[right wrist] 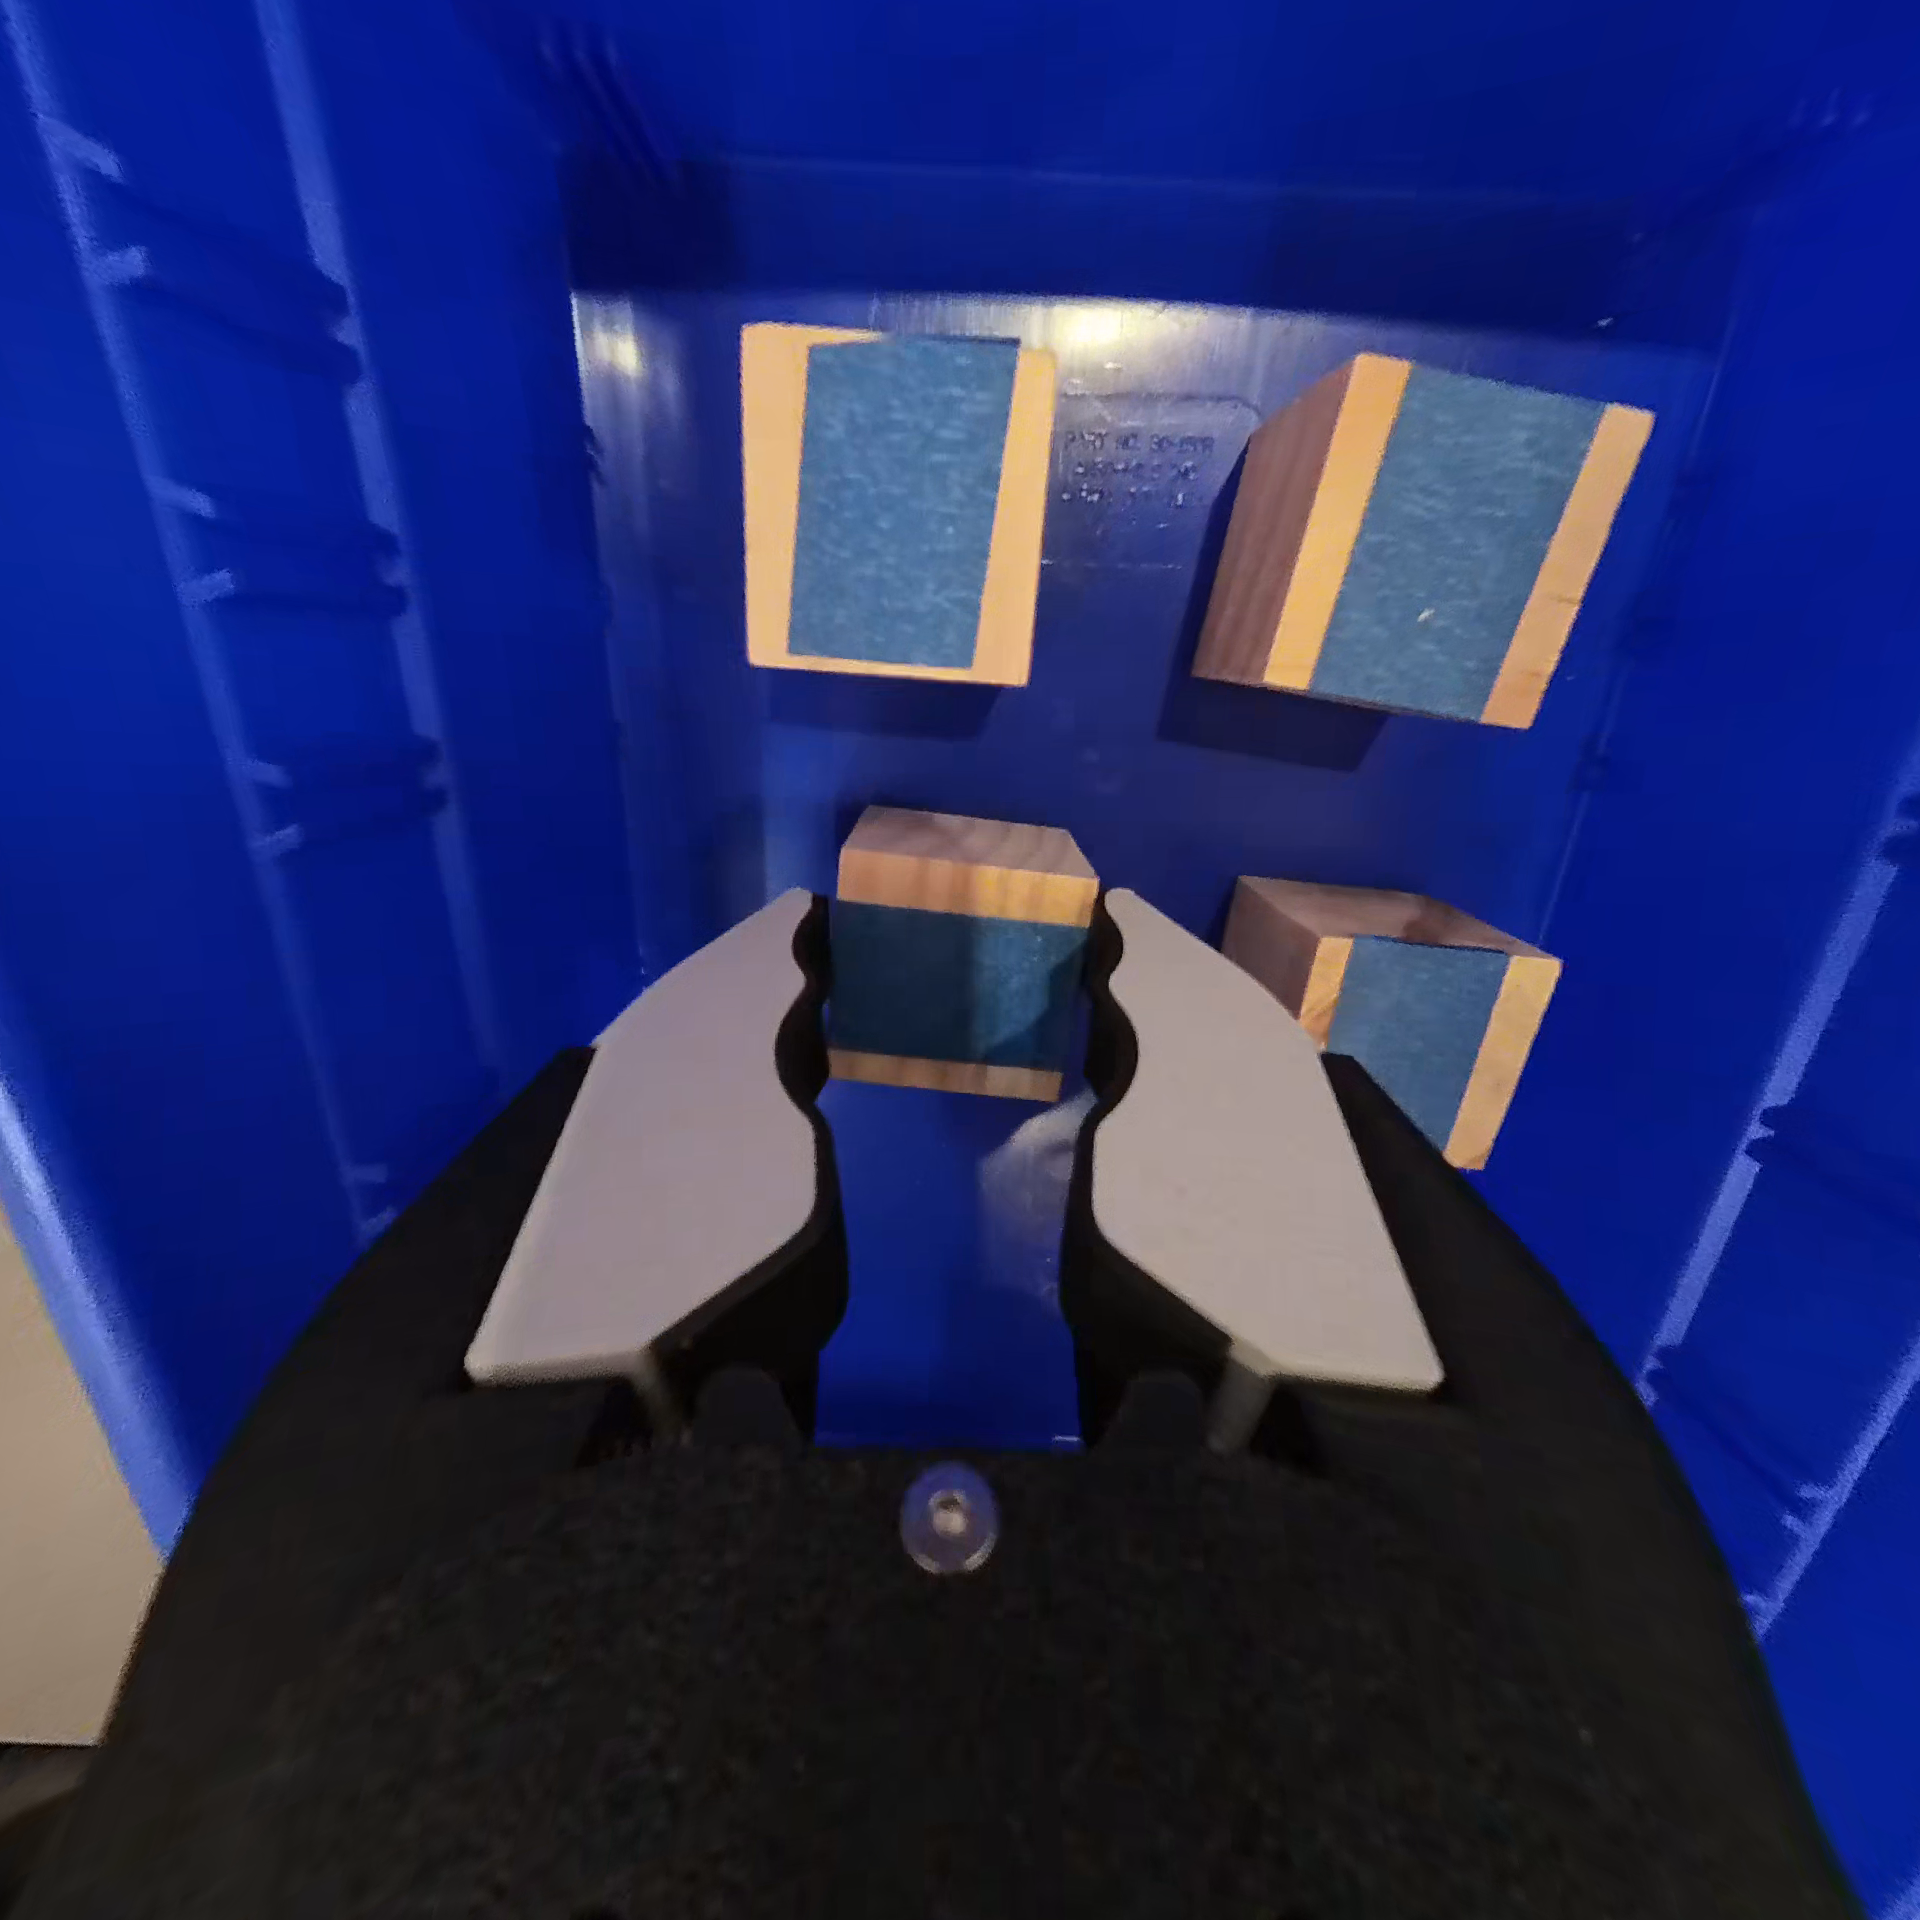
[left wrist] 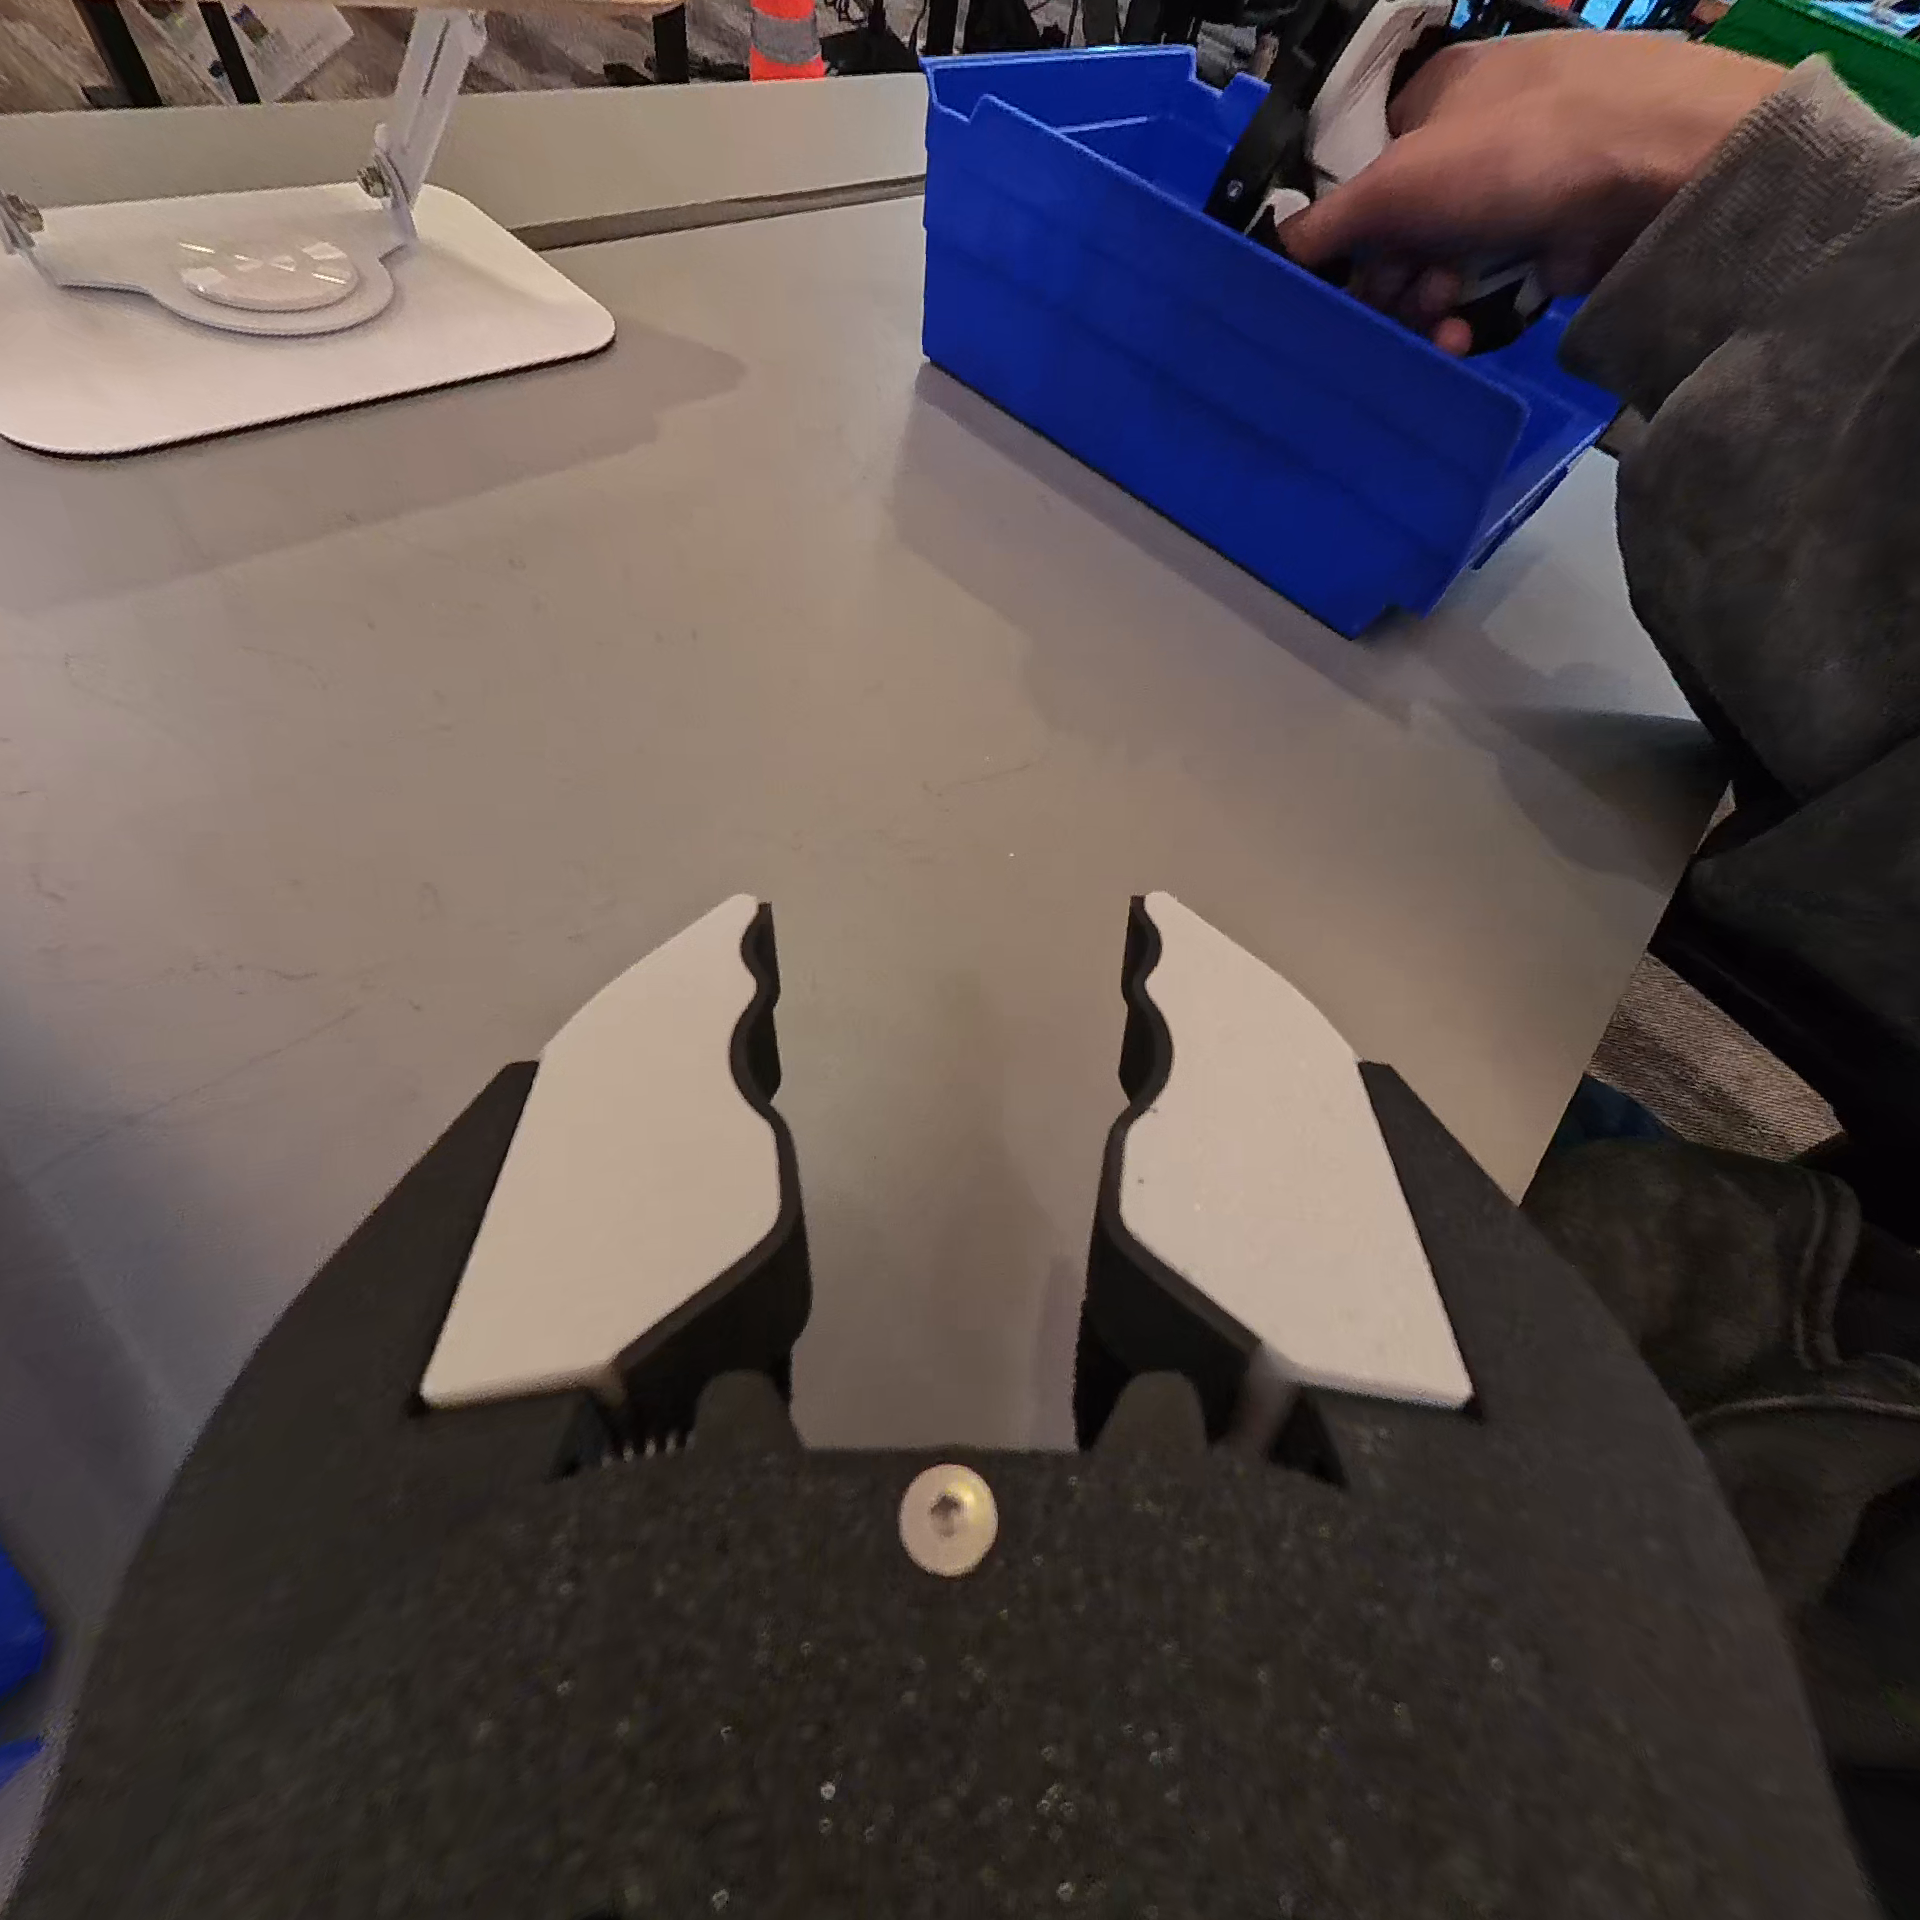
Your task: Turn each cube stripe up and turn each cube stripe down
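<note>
Between the right gripper [right wrist: 958, 971] fingertips at frame centre: near-left cube [right wrist: 961, 961], pinched on its sides, stripe facing camera. Three other cubes in the blue bin [right wrist: 312, 623] sit beyond and right. Left gripper [left wrist: 951, 914] wide, empty, over the table [left wrist: 623, 675].

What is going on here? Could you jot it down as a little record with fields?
Setting: grey table with a blue bin
Bin contents: four wooden cubes with blue stripes
Right gripper: inside the bin, fingers around the near-left cube, contact unclear
Left gripper: open, empty, over the table
Other: white stand at far left
</note>
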`<state>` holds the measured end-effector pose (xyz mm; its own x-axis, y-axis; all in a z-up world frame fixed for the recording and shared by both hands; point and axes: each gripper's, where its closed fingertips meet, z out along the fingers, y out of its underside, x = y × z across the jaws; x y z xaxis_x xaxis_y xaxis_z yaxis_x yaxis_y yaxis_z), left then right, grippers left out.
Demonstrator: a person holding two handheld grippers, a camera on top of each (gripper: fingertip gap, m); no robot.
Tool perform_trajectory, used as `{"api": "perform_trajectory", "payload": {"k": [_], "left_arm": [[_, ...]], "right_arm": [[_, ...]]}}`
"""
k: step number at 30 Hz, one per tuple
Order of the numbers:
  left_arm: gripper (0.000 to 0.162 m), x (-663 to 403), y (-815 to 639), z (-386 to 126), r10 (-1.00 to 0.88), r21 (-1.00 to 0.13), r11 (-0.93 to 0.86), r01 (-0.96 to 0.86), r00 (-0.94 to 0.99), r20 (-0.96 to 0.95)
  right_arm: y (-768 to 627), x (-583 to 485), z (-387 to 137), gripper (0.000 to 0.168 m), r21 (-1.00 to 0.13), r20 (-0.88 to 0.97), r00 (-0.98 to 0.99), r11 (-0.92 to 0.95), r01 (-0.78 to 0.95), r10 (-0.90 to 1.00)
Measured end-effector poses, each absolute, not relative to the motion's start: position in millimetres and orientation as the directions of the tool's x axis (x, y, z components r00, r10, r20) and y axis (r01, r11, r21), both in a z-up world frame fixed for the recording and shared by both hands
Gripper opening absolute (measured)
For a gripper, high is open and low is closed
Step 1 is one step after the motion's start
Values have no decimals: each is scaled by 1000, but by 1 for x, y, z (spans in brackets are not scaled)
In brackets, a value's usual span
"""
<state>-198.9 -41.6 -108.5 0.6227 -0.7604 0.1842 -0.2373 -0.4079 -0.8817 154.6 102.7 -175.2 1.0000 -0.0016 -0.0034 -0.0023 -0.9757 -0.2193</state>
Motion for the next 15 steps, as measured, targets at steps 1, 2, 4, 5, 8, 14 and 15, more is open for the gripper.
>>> {"api": "perform_trajectory", "payload": {"k": [1, 2, 4, 5, 8, 14, 15], "left_arm": [[63, -199, -42, -110, -760, -879, -412, -240, 622, 186], [63, -199, -42, -111, -760, -877, -414, -244, 623, 185], [63, -199, -41, -111, -760, -877, -412, -248, 624, 181], [63, -199, -41, -111, -760, -877, -412, -247, 625, 181], [63, -200, -41, -111, -758, -877, -413, -246, 626, 181], [63, -200, -38, -115, -754, -867, -433, -248, 627, 197], [63, -200, -38, -116, -753, -866, -434, -250, 628, 197]], "right_arm": [[103, 154, -174, 50, -226, 0, 1000, -974, 5, 5], [105, 155, -170, 61, -248, 7, 1000, -969, 8, 7], [107, 154, -151, 68, -321, -5, 1000, -947, 13, 15], [108, 153, -135, 68, -379, -20, 1000, -925, 9, 18], [109, 151, -72, 65, -585, -59, 998, -811, -5, 36], [83, 141, 5, 60, -761, -49, 994, -648, 23, 93], [79, 139, 8, 60, -769, -45, 994, -639, 31, 103]]}}
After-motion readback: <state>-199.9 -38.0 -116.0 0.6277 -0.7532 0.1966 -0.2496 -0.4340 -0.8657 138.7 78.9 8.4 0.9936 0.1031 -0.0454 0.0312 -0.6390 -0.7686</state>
